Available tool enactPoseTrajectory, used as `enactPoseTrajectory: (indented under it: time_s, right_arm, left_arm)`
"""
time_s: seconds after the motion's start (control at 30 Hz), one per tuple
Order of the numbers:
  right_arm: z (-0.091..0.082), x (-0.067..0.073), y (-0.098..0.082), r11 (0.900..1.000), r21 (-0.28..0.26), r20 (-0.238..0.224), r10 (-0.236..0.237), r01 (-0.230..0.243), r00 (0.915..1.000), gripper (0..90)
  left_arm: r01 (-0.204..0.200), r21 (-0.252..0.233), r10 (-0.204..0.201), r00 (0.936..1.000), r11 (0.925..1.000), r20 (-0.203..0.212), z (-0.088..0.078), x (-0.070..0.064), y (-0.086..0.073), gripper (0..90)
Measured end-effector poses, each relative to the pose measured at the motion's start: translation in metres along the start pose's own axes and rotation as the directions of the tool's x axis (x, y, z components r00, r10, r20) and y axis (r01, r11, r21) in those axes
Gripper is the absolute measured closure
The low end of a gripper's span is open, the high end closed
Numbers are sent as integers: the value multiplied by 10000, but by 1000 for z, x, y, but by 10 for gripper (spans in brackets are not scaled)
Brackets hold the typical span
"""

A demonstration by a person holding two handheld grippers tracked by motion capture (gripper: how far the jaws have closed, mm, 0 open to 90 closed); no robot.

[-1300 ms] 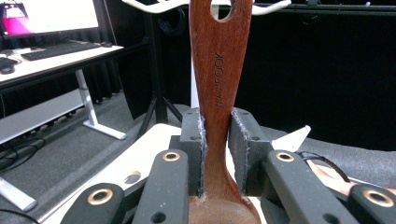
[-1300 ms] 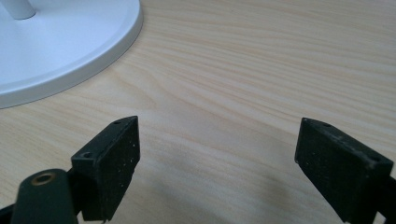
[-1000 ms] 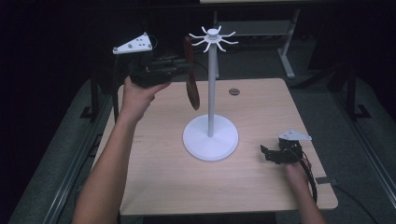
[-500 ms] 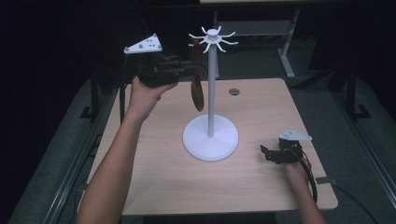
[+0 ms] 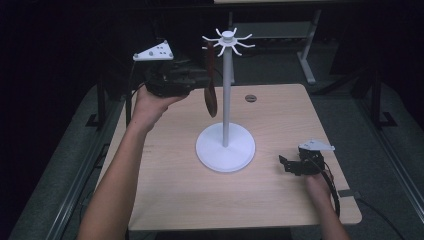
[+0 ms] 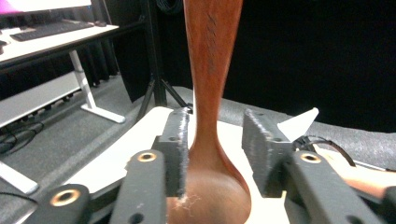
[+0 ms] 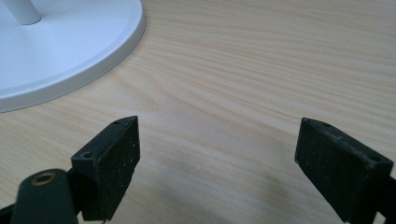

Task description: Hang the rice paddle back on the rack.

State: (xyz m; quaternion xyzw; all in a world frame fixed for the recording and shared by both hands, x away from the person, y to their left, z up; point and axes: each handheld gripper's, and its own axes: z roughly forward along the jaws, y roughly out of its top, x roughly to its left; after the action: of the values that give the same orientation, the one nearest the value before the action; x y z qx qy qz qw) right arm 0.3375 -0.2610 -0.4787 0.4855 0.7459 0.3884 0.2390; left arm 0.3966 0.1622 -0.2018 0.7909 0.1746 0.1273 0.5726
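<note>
A white stand (image 5: 226, 115) with a ring of hooks at its top rises from a round base (image 7: 70, 46) at mid table. A brown wooden spoon (image 5: 212, 95) hangs upright beside the pole, bowl down, its handle top at one of the left hooks. My left gripper (image 5: 200, 77) is held level at the spoon from the left. Its jaws have just been opening, and the spoon (image 6: 212, 70) stands between them with a gap to the right-hand pad (image 6: 257, 140), so my left gripper (image 6: 215, 126) is open. My right gripper (image 5: 286, 164) rests open on the table to the right of the base, its fingers (image 7: 112, 158) holding nothing.
The wooden table (image 5: 280, 200) has a small round grommet (image 5: 251, 98) behind the stand. Desk legs and a dark floor lie beyond the far edge. A cable (image 5: 335, 192) trails from the right gripper to the table's right front corner.
The left gripper and the spoon have shifted slightly right, toward the top of the stand. The right gripper has stayed where it was.
</note>
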Motion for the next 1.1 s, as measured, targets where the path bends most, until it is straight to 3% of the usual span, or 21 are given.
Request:
enactPoseTrajectory:
  time_s: [0.17,0.5,0.67,0.8,1.1]
  right_arm:
    - [-1,0,0,10000,-84,27,-16,16,10000,135]
    - [0,1,0,10000,-41,111,-64,64,9999,135]
    - [0,2,0,10000,-31,102,-55,56,9999,135]
    - [0,1,0,10000,-32,102,-66,66,9999,135]
    - [0,2,0,10000,-15,112,-95,95,9999,135]
  left_arm:
    - [-12,307,20,9997,9995,-250,-7,1,-6,454]
    - [-182,933,240,9978,9955,-619,-24,-6,-28,287]
    - [-171,1315,286,9959,9912,-859,-33,-11,-43,235]
    - [81,1437,78,9939,9896,-1101,-39,-14,-58,210]
    - [465,2024,-188,9904,9782,-1367,-45,-21,-98,160]
